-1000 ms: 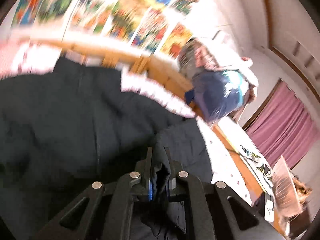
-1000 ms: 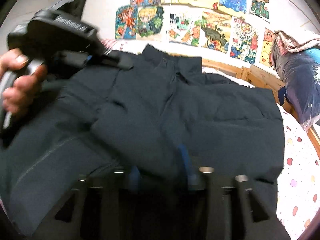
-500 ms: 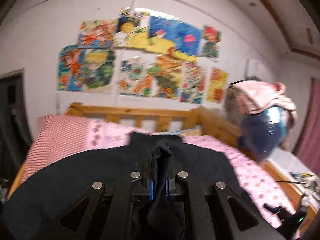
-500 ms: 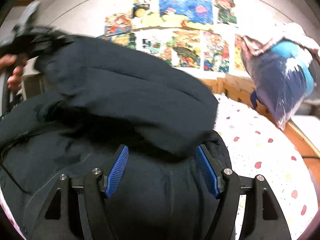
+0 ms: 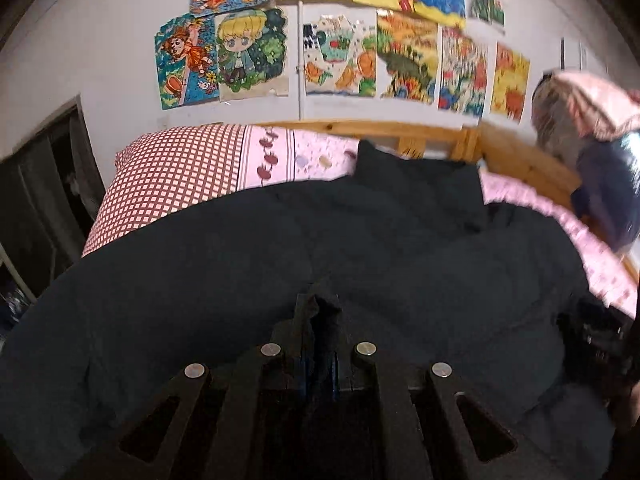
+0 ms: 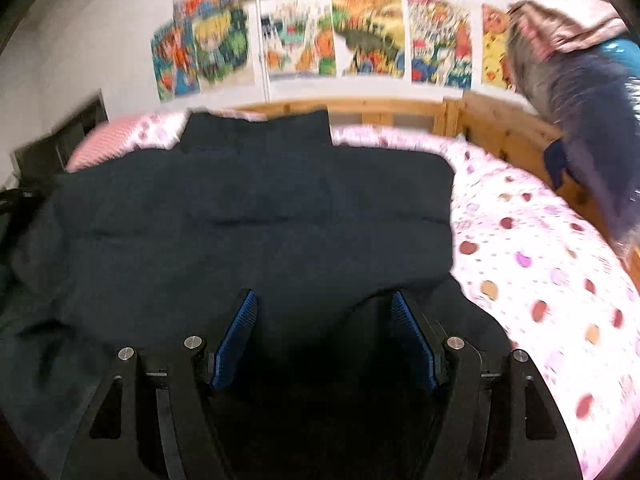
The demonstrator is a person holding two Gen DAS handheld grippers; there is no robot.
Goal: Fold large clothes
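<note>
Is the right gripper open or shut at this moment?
Open. The right gripper shows its blue pads wide apart over the dark coat, gripping nothing.

Black claws point(image 6: 324, 312), seemingly blue-padded.

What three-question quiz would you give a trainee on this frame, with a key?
1. True or false: the left gripper is shut on dark fabric.
2. The right gripper is: A) open, B) shut on the checked pillow, C) out of view.
3. Fill in: the dark jacket lies on a bed sheet patterned with ____.

Key: 1 true; 2 A; 3 dots.
</note>
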